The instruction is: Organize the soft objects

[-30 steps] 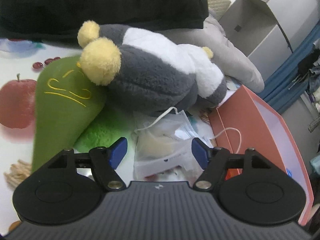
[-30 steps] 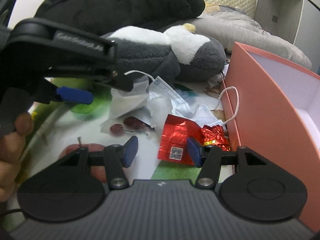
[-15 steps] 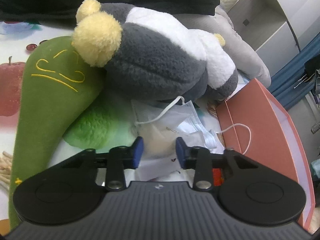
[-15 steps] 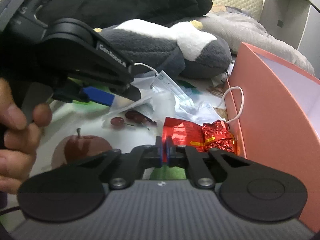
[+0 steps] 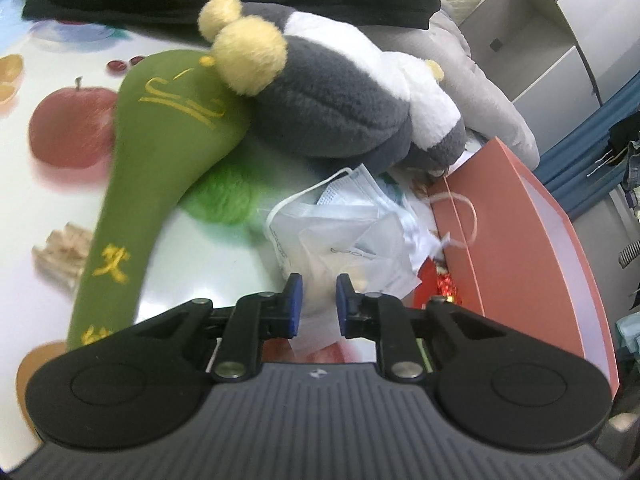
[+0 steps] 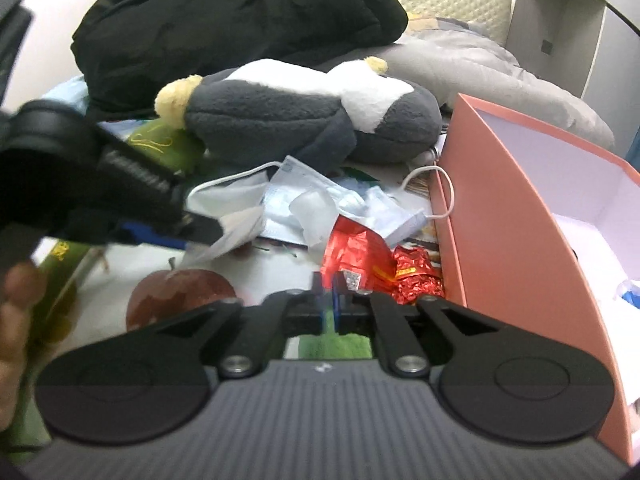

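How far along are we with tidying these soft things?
Barely started. Done: nothing clearly; the pink box looks nearly empty. In hand: the left tool is closing on the clear bag; the right tool is opening, empty. Left: grey plush, green plush and face masks lie on the table.

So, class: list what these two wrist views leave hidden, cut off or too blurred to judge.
- Left gripper, left wrist view: jaws closing around the clear packet; whether the pads press it is unclear.
- Green plush, left wrist view: mostly buried under the green cushion and penguin plush.
- Pink box, right wrist view: contents cut off by the edge.
- Left gripper, right wrist view: blurred.
- Hand, right wrist view: blurred, cropped.
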`<state>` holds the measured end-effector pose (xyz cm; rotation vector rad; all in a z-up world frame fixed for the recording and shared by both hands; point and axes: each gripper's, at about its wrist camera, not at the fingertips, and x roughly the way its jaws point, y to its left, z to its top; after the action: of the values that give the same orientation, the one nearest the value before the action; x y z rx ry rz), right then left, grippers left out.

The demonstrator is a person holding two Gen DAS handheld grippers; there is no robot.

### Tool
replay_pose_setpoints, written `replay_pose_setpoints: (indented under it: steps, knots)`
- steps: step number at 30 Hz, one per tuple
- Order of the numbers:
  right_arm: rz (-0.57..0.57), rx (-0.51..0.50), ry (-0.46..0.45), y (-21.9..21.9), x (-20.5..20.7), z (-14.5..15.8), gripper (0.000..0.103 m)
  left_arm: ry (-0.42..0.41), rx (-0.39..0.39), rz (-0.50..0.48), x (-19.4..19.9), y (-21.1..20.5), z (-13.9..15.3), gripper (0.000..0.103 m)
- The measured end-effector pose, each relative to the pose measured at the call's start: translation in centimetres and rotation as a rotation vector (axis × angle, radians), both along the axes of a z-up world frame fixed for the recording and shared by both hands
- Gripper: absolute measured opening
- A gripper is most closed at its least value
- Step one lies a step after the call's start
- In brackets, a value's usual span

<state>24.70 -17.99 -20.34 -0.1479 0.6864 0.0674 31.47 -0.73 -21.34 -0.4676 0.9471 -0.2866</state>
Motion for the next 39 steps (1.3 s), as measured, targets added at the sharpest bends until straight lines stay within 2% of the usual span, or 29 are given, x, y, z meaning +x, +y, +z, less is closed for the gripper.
replay_pose_setpoints:
  steps: [2, 8, 13, 15, 16, 20, 23, 28, 30, 39]
  knots:
    - [0.004, -0.02, -0.015, 0.2, 0.3, -0.2, 0.042, 0.003, 0.007, -0.004, -0.5, 0.3, 0.0, 0.021]
    - [0.008, -0.093, 0.002, 0.9, 2.3, -2.1, 0.043, 0.016, -0.002, -0.026, -1.0, 1.0, -0.4, 0.02]
    - [0.015, -0.164, -0.008, 1.2, 3.2, -2.9, 0.035, 0.024, -0.068, -0.035, -0.8, 1.6, -0.5, 0.019]
    - [0.021, -0.171, -0.015, 1.3, 3.1, -2.7, 0.002, 0.019, -0.094, -0.048, -0.6, 1.7, -0.5, 0.019]
    - [0.022, -0.175, -0.02, 1.4, 3.0, -2.5, 0.006, 0.018, -0.113, -0.055, -0.5, 1.8, -0.5, 0.019]
    - [0.026, -0.194, -0.048, 1.5, 2.3, -1.6, 0.004, 0.013, -0.183, -0.088, 0.0, 2.0, -0.3, 0.019]
    - [0.022, -0.179, -0.052, 1.0, 1.6, -0.9, 0.004, 0.006, -0.202, -0.105, -0.1, 2.1, 0.0, 0.019]
    - [0.06, -0.169, -0.056, 0.8, -0.9, 0.0, 0.003, 0.002, -0.171, -0.148, -1.6, 2.1, 0.7, 0.019]
    - [0.09, -0.169, -0.051, 1.0, -2.3, 0.3, 0.003, 0.007, -0.134, -0.17, -2.7, 2.2, 0.9, 0.019]
    - [0.243, -0.144, 0.029, 1.5, -10.9, 1.0, 0.003, 0.062, -0.037, -0.201, -8.9, 2.4, 0.9, 0.019]
